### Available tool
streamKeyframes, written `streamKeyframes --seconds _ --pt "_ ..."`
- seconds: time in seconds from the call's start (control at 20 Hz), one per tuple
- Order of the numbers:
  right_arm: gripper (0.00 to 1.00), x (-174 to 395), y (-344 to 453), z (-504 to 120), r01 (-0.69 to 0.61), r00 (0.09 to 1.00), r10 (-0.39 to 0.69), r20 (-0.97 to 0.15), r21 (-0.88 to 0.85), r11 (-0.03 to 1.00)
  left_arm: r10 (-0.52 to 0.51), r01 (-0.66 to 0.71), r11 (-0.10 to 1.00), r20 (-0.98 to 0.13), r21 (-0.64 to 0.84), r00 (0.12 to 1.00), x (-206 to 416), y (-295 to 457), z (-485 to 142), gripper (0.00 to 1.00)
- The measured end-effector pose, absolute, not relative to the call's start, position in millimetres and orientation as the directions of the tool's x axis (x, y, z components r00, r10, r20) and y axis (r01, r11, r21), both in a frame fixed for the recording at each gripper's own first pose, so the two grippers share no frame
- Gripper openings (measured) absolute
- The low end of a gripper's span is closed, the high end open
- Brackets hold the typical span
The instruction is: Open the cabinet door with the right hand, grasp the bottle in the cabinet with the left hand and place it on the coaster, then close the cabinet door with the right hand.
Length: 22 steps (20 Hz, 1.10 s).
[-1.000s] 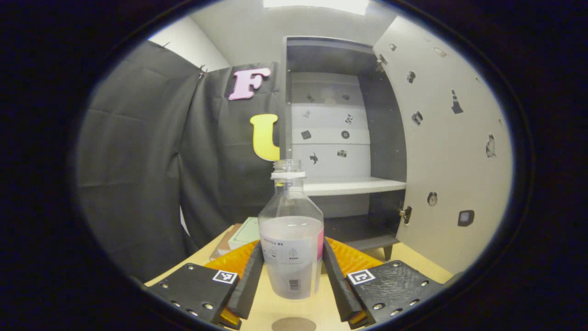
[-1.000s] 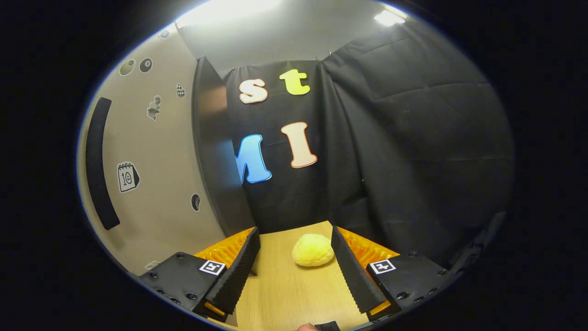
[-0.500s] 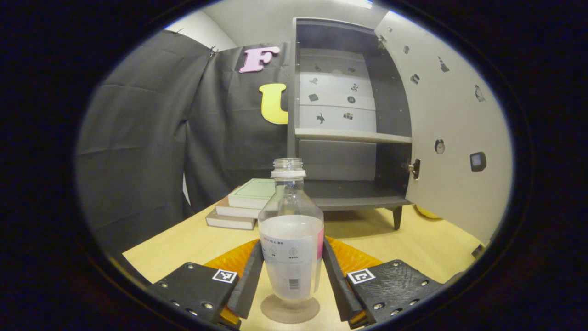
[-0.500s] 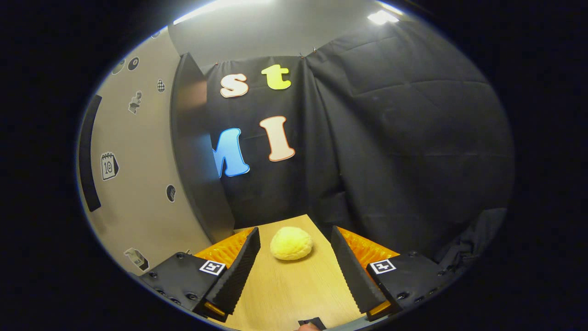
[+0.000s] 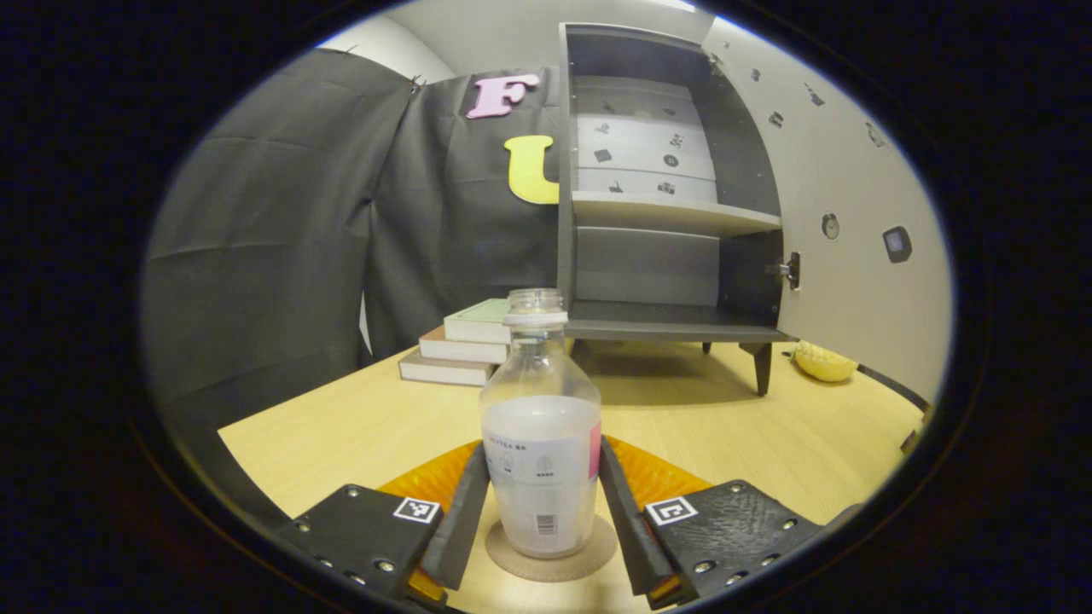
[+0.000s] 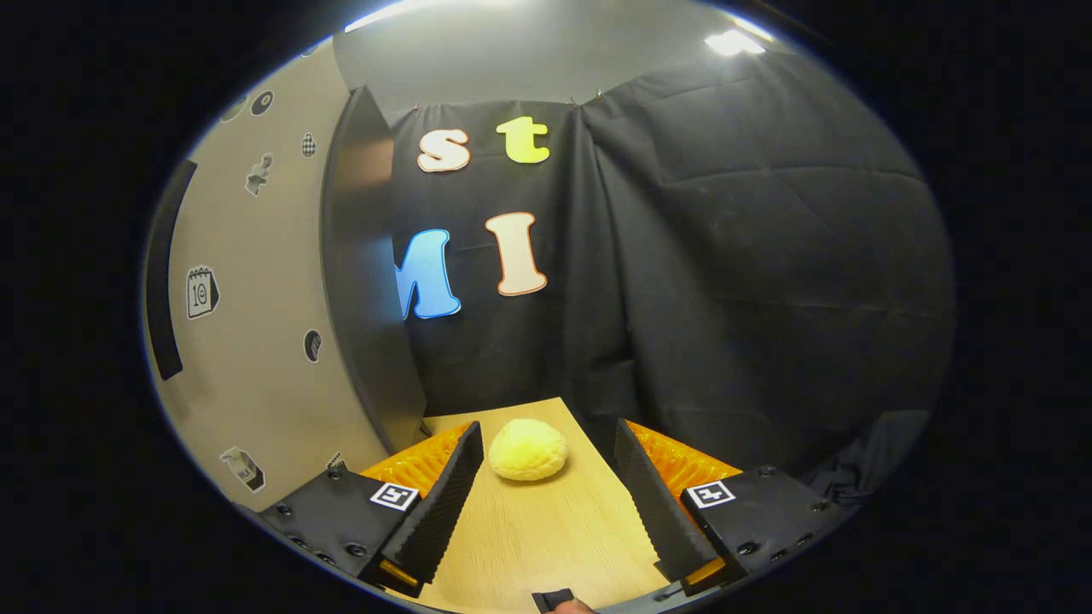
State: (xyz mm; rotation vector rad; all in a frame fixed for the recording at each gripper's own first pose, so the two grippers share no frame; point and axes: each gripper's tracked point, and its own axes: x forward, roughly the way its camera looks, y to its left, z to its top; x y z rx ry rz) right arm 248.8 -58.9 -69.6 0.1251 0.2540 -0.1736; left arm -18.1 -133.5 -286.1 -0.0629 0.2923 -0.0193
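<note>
The left gripper view looks across the pale wooden table [image 5: 358, 426] to the dark grey two-shelf cabinet [image 5: 665, 230], its beige sticker-dotted door [image 5: 853, 247] swung wide, with a stack of three books [image 5: 461, 345] to its left. Up close, the left gripper [image 5: 542, 512] pinches the clear uncapped plastic bottle [image 5: 540, 443], half full of cloudy white liquid, both fingers pressed on its labelled sides. The bottle stands upright with its base on the round brown cork coaster [image 5: 550, 556]. The right gripper view gives the door's outer face [image 6: 247, 341] with its long dark handle [image 6: 162, 273] at the left, and the right gripper [image 6: 546, 503] spread wide over bare table with nothing between its fingers; a lumpy yellow bun-like object [image 6: 527, 448] lies just beyond the fingertips, and it shows small beside the door in the left gripper view. A second ago the bottle hung above the table with the coaster barely visible below it; it has since come down onto the coaster. The right gripper has barely shifted.
</note>
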Motion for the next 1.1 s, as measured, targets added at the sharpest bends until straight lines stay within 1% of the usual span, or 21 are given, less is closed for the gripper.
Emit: streamKeyframes --seconds 0.05,0.1,0.15,0.25,0.3,0.4,0.45,0.5,0.55,0.65,0.75,0.8,0.85,0.9,0.95,1.05,1.1 --pt "0.98 248 -57 -69 0.18 0.954 -0.151 -0.26 0.093 0.979 -0.026 0.009 0.998 -0.29 -0.061 0.957 -21 -134 -289 0.72" --pt "0.98 248 -54 -68 0.174 0.954 -0.146 -0.262 0.086 0.981 -0.023 0.007 0.998 -0.282 -0.058 0.959 -22 -134 -287 0.7" --pt "0.98 247 -51 -68 0.164 0.955 -0.137 -0.262 0.083 0.983 -0.019 0.003 0.998 -0.286 -0.055 0.958 -24 -135 -288 0.7" --pt "0.98 247 -48 -65 0.153 0.958 -0.13 -0.257 0.075 0.985 -0.009 -0.006 0.999 -0.292 -0.05 0.956 -27 -135 -288 0.79" --pt "0.98 247 -46 -65 0.148 0.958 -0.126 -0.256 0.067 0.987 -0.001 -0.013 0.999 -0.299 -0.044 0.954 -27 -135 -286 0.73" --pt "0.98 246 -43 -65 0.134 0.959 -0.116 -0.259 0.054 0.989 0.013 -0.023 0.999 -0.296 -0.028 0.955 -29 -133 -278 0.83" --pt "0.98 245 -40 -63 0.124 0.96 -0.106 -0.258 0.054 0.991 0.018 -0.024 1.0 -0.289 -0.02 0.957 -30 -133 -271 0.8" --pt "0.98 245 -38 -61 0.112 0.962 -0.094 -0.257 0.055 0.992 0.025 -0.03 1.0 -0.285 -0.011 0.958 -32 -131 -262 0.83" --pt "0.98 245 -35 -58 0.098 0.965 -0.081 -0.251 0.058 0.994 0.033 -0.036 0.999 -0.28 -0.005 0.959 -33 -130 -251 0.83" --pt "0.98 246 -33 -50 0.084 0.969 -0.07 -0.239 0.051 0.995 0.043 -0.043 0.999 -0.268 0.005 0.962 -41 -131 -222 0.8" --pt "0.98 248 -26 -42 0.058 0.971 -0.043 -0.235 0.057 0.997 0.069 -0.063 0.997 -0.24 0.032 0.968 -48 -125 -178 0.86" --pt "0.98 250 -20 -35 0.04 0.973 -0.021 -0.231 0.076 0.996 0.076 -0.068 0.997 -0.218 0.044 0.973 -51 -122 -153 0.8" --pt "0.98 252 -13 -27 0.018 0.975 0.006 -0.223 0.105 0.994 0.08 -0.07 0.996 -0.192 0.059 0.978 -54 -121 -126 0.8" --pt "0.98 253 -6 -18 -0.005 0.977 0.034 -0.213 0.136 0.991 0.073 -0.063 0.996 -0.17 0.065 0.983 -54 -120 -102 0.83" --pt "0.98 256 2 -10 -0.026 0.979 0.058 -0.198 0.16 0.987 0.067 -0.058 0.996 -0.152 0.065 0.986 -54 -121 -80 0.8" --pt "0.98 257 19 10 -0.069 0.981 0.102 -0.167 0.192 0.979 0.055 -0.046 0.997 -0.128 0.07 0.99 -50 -116 -45 0.85" --pt "0.98 256 29 18 -0.088 0.981 0.12 -0.154 0.2 0.976 0.049 -0.041 0.997 -0.123 0.07 0.991 -48 -113 -32 0.8"
